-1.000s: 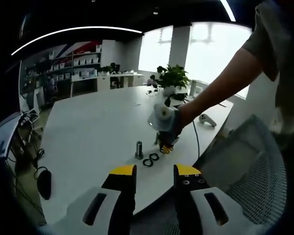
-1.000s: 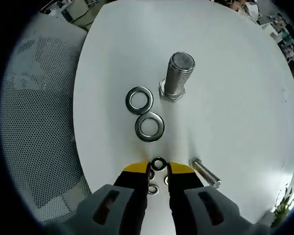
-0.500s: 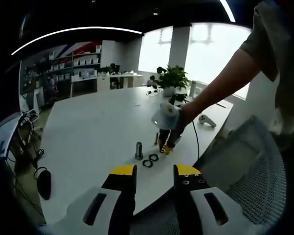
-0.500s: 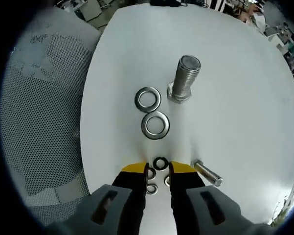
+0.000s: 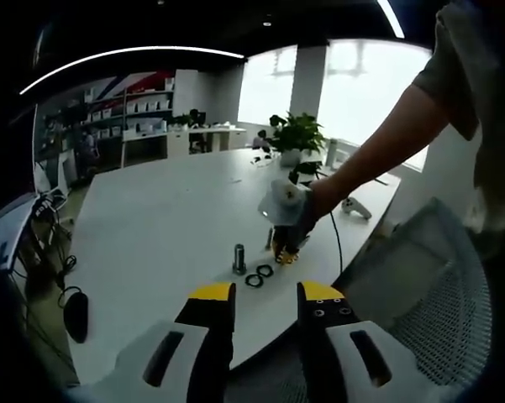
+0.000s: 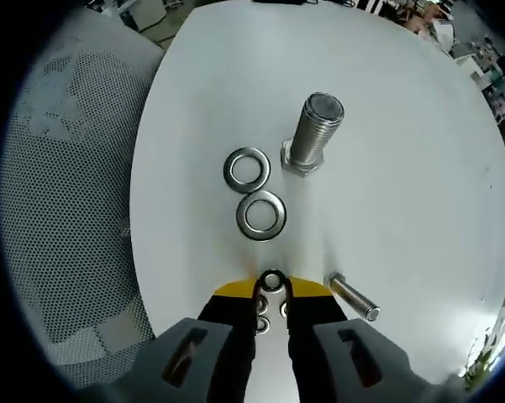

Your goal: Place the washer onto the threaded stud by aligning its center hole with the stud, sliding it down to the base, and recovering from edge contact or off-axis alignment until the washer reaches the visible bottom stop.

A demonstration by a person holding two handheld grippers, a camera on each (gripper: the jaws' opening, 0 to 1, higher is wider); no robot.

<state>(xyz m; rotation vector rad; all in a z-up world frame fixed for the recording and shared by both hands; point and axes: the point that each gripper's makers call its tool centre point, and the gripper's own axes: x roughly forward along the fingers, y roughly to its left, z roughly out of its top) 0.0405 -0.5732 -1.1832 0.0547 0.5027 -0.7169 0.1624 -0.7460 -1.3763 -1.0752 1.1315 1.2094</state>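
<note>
On the white table, the right gripper view shows one large threaded stud standing upright on its hex head, two large washers, and one smaller bolt lying on its side. The first washer lies flat just beside the stud's base; the second washer lies flat touching the first, nearer the gripper. Neither is on the stud. Three small washers sit at the jaw tips: one small washer is between the yellow tips, and two more lie in the narrow gap behind it.

The right gripper points steeply down at the table, jaws nearly closed around the small washer; whether it is clamped or merely framed cannot be told. In the left gripper view, the right gripper is held by a person's hand with the arm reaching in from the right, tips at the table surface beside the stud.

The left gripper is held back off the table edge, jaws parted and holding nothing.

The stud group lies near the table's rounded edge, next to a mesh chair. The table surface beyond the stud is bare and wide.
</note>
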